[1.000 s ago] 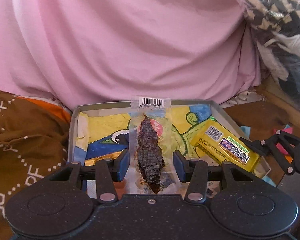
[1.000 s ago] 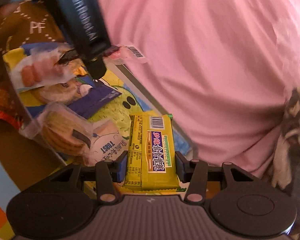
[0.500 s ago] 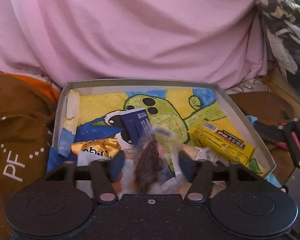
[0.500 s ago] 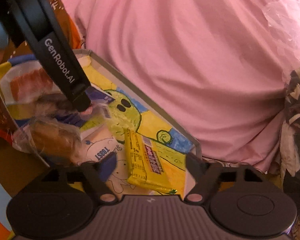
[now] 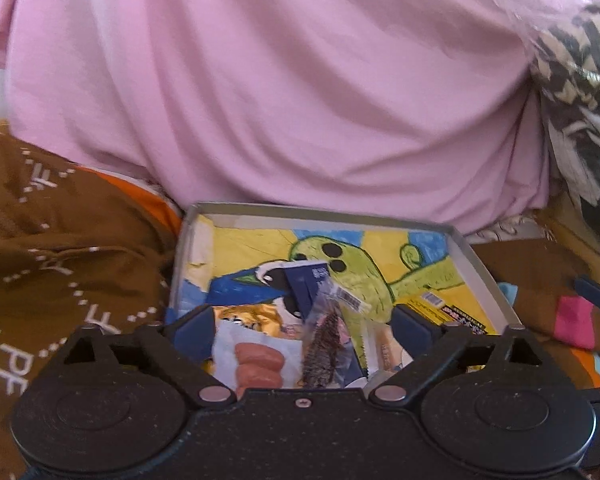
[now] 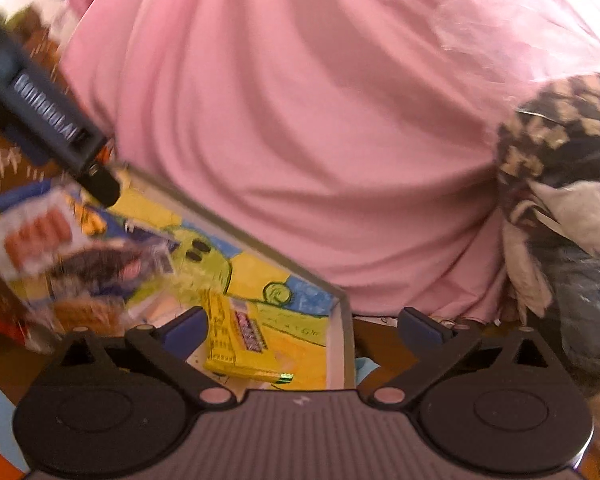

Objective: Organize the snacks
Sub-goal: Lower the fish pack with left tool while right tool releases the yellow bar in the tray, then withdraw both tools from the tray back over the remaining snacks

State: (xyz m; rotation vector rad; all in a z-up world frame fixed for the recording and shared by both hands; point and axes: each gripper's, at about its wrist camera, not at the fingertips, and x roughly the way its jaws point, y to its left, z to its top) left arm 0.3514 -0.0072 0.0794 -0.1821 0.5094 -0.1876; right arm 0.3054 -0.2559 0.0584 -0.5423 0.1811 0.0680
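Note:
A shallow grey box (image 5: 480, 268) lined with a cartoon drawing holds the snacks. My left gripper (image 5: 302, 326) stands open over its near side. A clear pack of dark dried snack (image 5: 326, 344) lies loose between the fingers, touching neither. Beside it lie a sausage packet (image 5: 256, 364), a blue packet (image 5: 306, 284) and a gold packet (image 5: 244, 314). My right gripper (image 6: 302, 327) is wide open just above the box's corner (image 6: 342, 320). A yellow snack bar (image 6: 236, 336) lies flat in the box by the right gripper's left finger (image 6: 184, 328), free of it.
A big pink cloth (image 5: 300, 100) bulges right behind the box. Brown patterned fabric (image 5: 60, 264) lies to its left, and checkered fabric (image 5: 580, 52) is piled at the right. A pink item (image 5: 572, 320) sits right of the box. The left gripper's finger (image 6: 96, 176) hangs over the box's far-left side.
My left gripper opened and dropped the dark snack pack into the box. My right gripper opened and let go of the yellow bar. Both have pulled back and up.

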